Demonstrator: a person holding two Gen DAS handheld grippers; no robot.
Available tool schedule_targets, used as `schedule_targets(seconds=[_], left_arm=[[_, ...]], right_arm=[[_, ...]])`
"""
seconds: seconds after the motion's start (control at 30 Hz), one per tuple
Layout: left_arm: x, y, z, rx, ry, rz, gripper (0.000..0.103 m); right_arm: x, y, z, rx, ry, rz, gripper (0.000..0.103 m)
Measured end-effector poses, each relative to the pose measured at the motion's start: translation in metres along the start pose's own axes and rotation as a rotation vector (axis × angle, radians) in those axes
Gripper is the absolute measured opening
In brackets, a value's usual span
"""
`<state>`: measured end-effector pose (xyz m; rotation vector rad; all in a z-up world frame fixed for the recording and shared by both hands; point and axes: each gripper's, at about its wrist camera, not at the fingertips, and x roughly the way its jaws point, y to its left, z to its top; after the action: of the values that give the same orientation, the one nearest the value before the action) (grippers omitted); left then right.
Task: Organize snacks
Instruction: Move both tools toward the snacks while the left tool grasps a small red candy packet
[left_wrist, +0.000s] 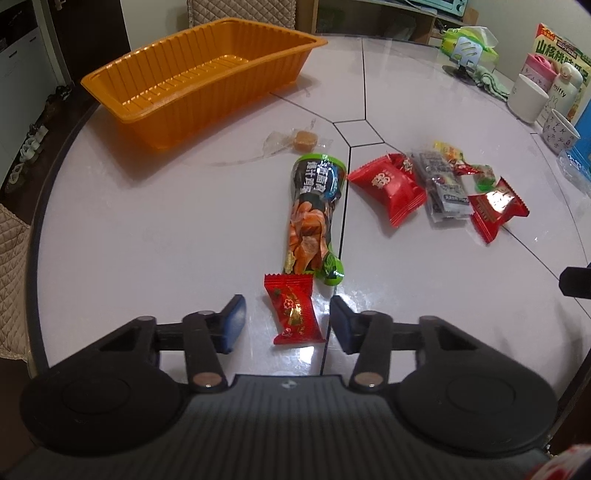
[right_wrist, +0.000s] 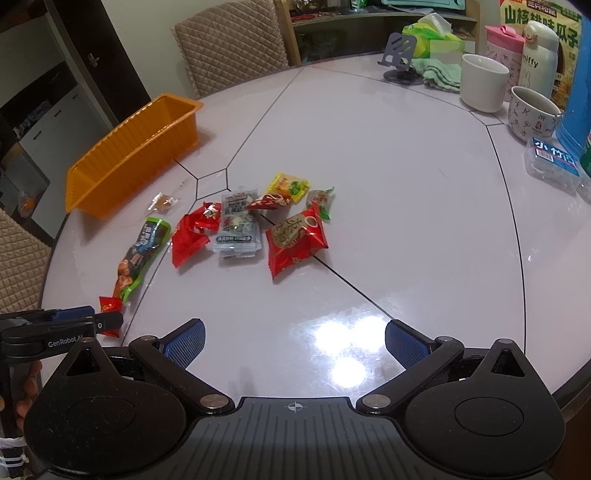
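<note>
A small red candy packet (left_wrist: 295, 314) lies on the white table between the blue pads of my left gripper (left_wrist: 288, 321), which stands open with a narrow gap on each side of it. Just beyond lies a long green snack pack (left_wrist: 314, 218). To its right sit a red packet (left_wrist: 388, 188), a grey packet (left_wrist: 443, 184) and another red packet (left_wrist: 495, 208). A clear-wrapped brown candy (left_wrist: 304, 140) rests near the empty orange tray (left_wrist: 177, 122) at the far left. My right gripper (right_wrist: 294, 343) is open over bare table, short of the snack pile (right_wrist: 295, 240).
White cups (right_wrist: 484, 85), a flask (right_wrist: 539, 55), a snack box (right_wrist: 543, 22), a clear plastic box (right_wrist: 554, 162) and a green cloth (right_wrist: 439, 74) crowd the far right. Quilted chairs (right_wrist: 229, 40) stand behind and left. The table's rounded edge (left_wrist: 40, 229) runs close on the left.
</note>
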<state>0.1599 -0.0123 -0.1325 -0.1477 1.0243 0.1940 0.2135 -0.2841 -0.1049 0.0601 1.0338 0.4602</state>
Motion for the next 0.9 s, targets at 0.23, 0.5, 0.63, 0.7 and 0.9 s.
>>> schedule_targets(seconds=[0.23,0.5,0.63,0.7,0.9], left_arm=[[0.006,-0.002,0.001,0.002,0.006,-0.003,0.026],[0.005,-0.002,0.002,0.001,0.011,-0.014,0.021],[-0.001,0.000,0.002,-0.011,0.002,-0.015,0.021],[-0.005,0.003,0.003,-0.023,-0.004,-0.014,0.021],[-0.019,0.015,0.005,-0.063,-0.023,0.012,0.020]], right_arm=[[0.003,-0.006,0.000,0.002,0.005,-0.002,0.103],[0.007,-0.008,0.001,-0.008,0.000,0.003,0.103],[0.011,-0.007,0.005,-0.027,-0.014,0.018,0.103],[0.012,-0.007,0.007,-0.038,-0.028,0.026,0.103],[0.024,-0.012,0.022,-0.043,-0.075,0.060,0.095]])
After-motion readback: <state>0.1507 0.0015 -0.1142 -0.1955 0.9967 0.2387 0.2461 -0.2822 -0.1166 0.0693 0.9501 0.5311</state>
